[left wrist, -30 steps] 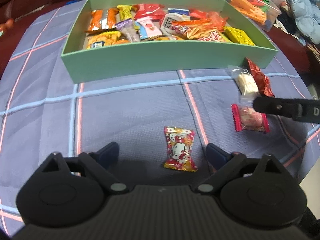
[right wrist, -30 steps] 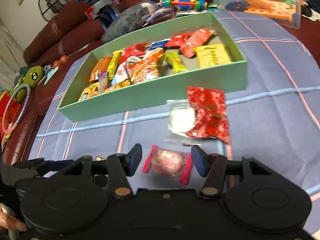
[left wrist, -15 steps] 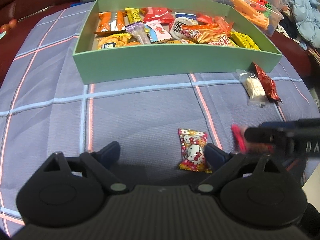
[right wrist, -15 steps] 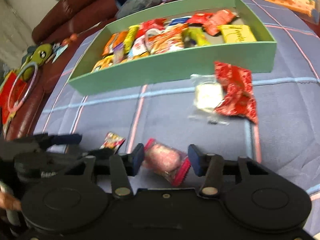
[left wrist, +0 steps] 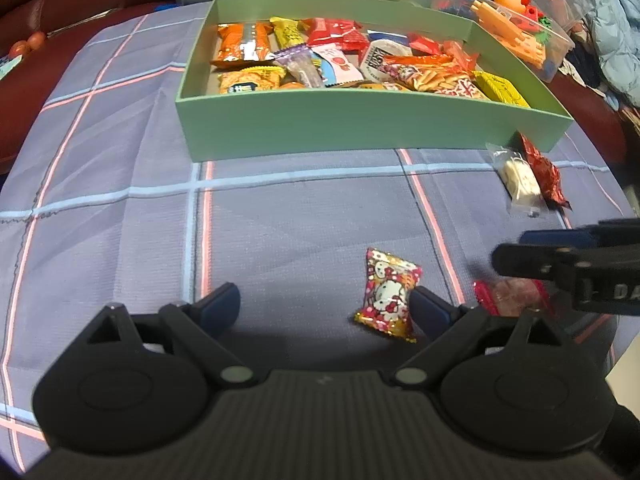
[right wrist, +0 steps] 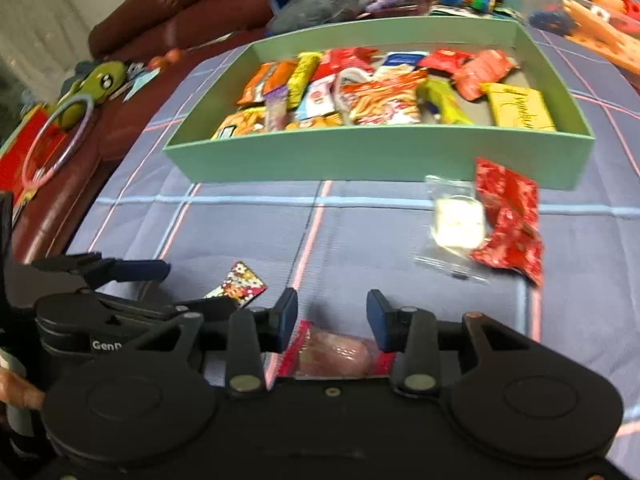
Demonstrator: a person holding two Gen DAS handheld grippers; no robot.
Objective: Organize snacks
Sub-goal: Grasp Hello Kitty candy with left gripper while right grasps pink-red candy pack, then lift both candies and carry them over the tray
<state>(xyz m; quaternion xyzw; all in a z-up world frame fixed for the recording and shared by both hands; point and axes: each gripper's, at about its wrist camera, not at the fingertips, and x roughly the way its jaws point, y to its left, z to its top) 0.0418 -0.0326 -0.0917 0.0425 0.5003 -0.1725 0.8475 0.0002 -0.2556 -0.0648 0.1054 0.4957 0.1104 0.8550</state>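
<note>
Judging by the well-filled green box [left wrist: 360,124], most is done; four snacks are left outside; the left gripper [left wrist: 324,304] is spread beside the Hello Kitty candy [left wrist: 386,294]; the right gripper [right wrist: 332,316] is parted over the pink candy [right wrist: 336,354].

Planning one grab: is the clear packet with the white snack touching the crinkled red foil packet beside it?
Touching. The right wrist view shows the clear plastic packet lying edge against the crinkled red foil packet, no cloth between.

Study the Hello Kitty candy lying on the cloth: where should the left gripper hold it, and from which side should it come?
Grip the Hello Kitty candy across its puffy middle, coming down from above. It lies flat and upright-lengthwise; its crimped ends are thin. The open left gripper should shift right, since the candy sits against its right finger.
</note>
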